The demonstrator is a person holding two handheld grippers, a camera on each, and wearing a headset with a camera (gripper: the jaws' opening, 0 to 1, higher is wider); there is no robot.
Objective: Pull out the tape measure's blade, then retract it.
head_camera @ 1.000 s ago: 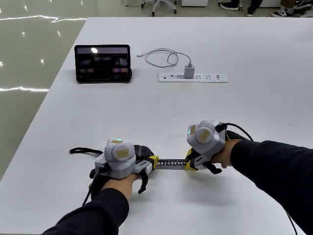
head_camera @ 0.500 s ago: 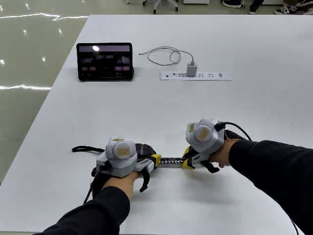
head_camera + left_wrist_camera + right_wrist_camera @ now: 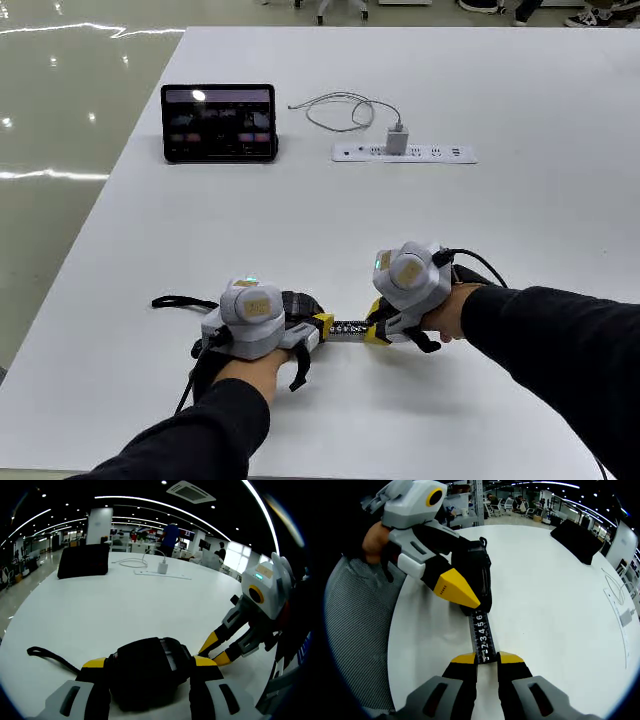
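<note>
My right gripper point(image 3: 485, 658) has drawn closer to the tape measure point(image 3: 147, 675) over the past second, and less blade point(image 3: 481, 635) now shows between them. The white table point(image 3: 400, 230) carries everything. Well beyond the tape measure, a dark tablet point(image 3: 219, 122) stands on the far left, and a white power strip point(image 3: 405, 153) lies at the far right. The tape measure's black case rests near the table's front edge, clamped on both sides by my left gripper point(image 3: 150, 662). The short blade runs from the case to my right jaws, which are pinched tight on its tip. A black strap point(image 3: 180, 302) trails off the case's other side.
</note>
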